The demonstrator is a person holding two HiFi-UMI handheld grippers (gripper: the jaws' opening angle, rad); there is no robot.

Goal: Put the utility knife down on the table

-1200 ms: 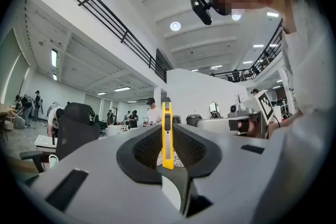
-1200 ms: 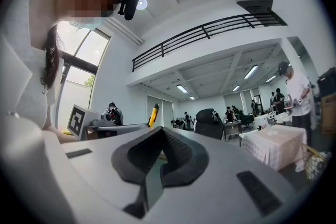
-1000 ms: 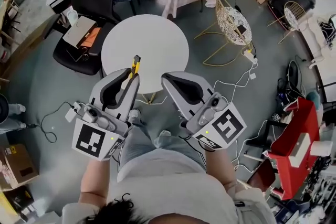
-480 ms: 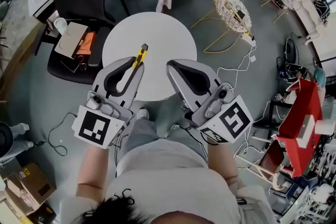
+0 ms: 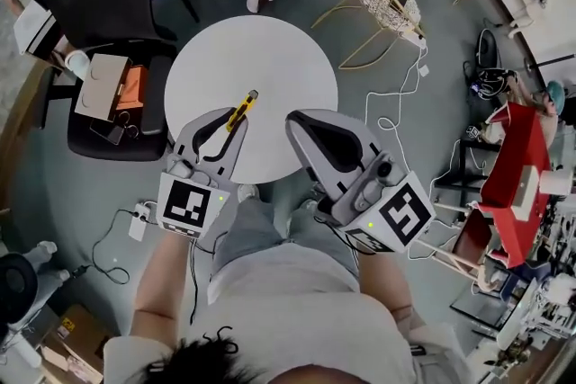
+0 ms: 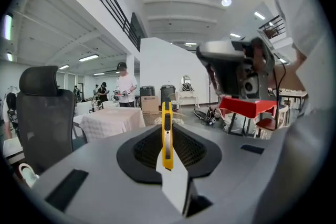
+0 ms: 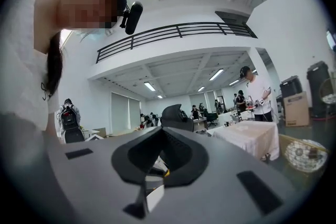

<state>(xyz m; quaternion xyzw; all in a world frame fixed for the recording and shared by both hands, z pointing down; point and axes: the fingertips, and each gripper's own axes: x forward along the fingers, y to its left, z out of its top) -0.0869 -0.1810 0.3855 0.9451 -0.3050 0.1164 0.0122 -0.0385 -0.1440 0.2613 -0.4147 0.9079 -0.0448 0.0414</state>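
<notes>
Currently the slim yellow plastic utility knife (image 5: 241,110) is pinched by its rear end in the grey left gripper (image 5: 232,127), whose jaws are clamped tight on it. Its long body pokes forward over the near half of the round white table (image 5: 261,58). It appears to be held in the air, not yet resting on the top. The grey right gripper (image 5: 298,127) hovers just beside it over the table's near edge, jaws together on nothing. Letting go from this height could make the knife bounce or skid, and it is close enough to the near rim to drop onto the floor. The short grip might also let it pivot during lowering.
</notes>
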